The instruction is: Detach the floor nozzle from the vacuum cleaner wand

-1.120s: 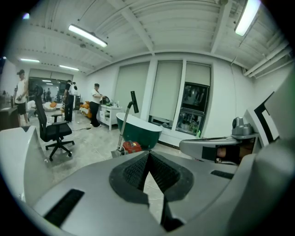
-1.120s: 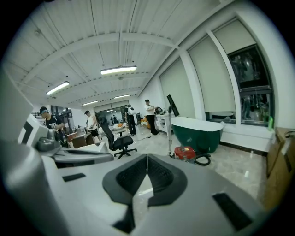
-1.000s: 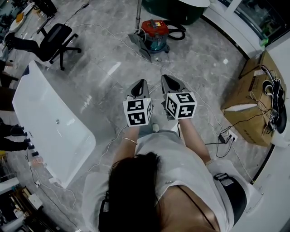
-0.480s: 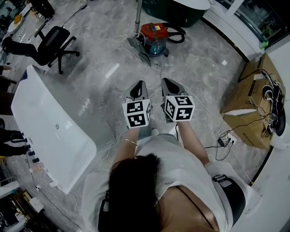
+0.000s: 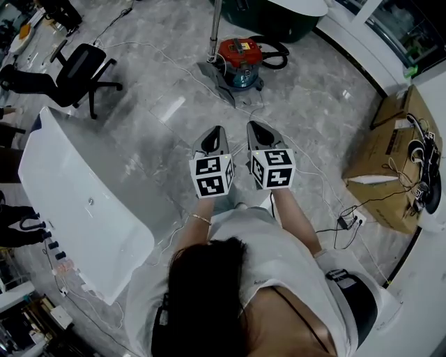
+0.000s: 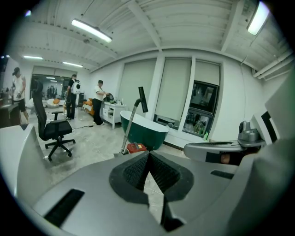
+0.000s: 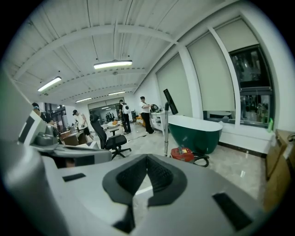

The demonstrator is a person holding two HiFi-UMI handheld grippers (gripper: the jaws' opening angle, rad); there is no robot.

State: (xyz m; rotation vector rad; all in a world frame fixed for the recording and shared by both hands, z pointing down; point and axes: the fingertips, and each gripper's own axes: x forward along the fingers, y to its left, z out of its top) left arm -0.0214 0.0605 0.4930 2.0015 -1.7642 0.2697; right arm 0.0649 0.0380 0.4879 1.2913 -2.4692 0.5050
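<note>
The vacuum's red canister (image 5: 240, 57) stands on the marble floor ahead, beside a dark green bathtub (image 5: 275, 14). Its metal wand (image 5: 214, 28) rises upright from the grey floor nozzle (image 5: 214, 75). My left gripper (image 5: 212, 137) and right gripper (image 5: 258, 132) are held side by side, well short of the nozzle, both shut and empty. In the left gripper view the wand (image 6: 130, 123) and canister (image 6: 137, 147) show beyond the closed jaws (image 6: 148, 156). The right gripper view shows the wand (image 7: 166, 133), canister (image 7: 183, 154) and black hose (image 7: 203, 159) past its closed jaws (image 7: 147, 157).
A white bathtub (image 5: 83, 202) lies at my left and a black office chair (image 5: 87, 66) farther back. Cardboard boxes (image 5: 390, 164) with cables stand at the right. White cords and a power strip (image 5: 346, 222) trail over the floor. Several people stand at the room's far end (image 6: 71, 99).
Both grippers, and the person holding them, have advanced together toward the vacuum; the canister and nozzle now sit nearer in the head view. The jaws stayed shut.
</note>
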